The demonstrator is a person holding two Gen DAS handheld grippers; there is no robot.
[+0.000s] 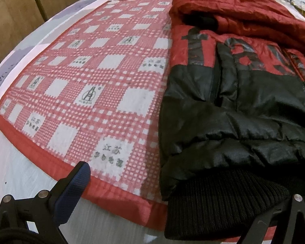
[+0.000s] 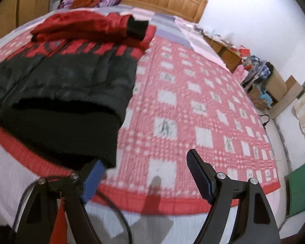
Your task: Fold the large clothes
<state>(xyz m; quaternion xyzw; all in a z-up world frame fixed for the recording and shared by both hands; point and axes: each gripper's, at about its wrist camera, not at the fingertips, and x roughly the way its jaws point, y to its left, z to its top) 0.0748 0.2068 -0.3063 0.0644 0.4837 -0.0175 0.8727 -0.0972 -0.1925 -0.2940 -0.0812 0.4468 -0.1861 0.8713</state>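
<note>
On the red-and-white checked quilted mat (image 1: 87,85) lies the padded red-and-black hooded jacket (image 1: 244,101), sleeves already folded across its chest; its black ribbed knit hem (image 1: 213,205) faces both claws; the left gripper (image 1: 185,207) straddles that hem, its jaws spread; the right gripper (image 2: 144,174) gapes empty beside it; best pinch both hem corners together, lifting evenly; cardboard boxes (image 2: 274,85) by the wall hold jumbled clothes.
</note>
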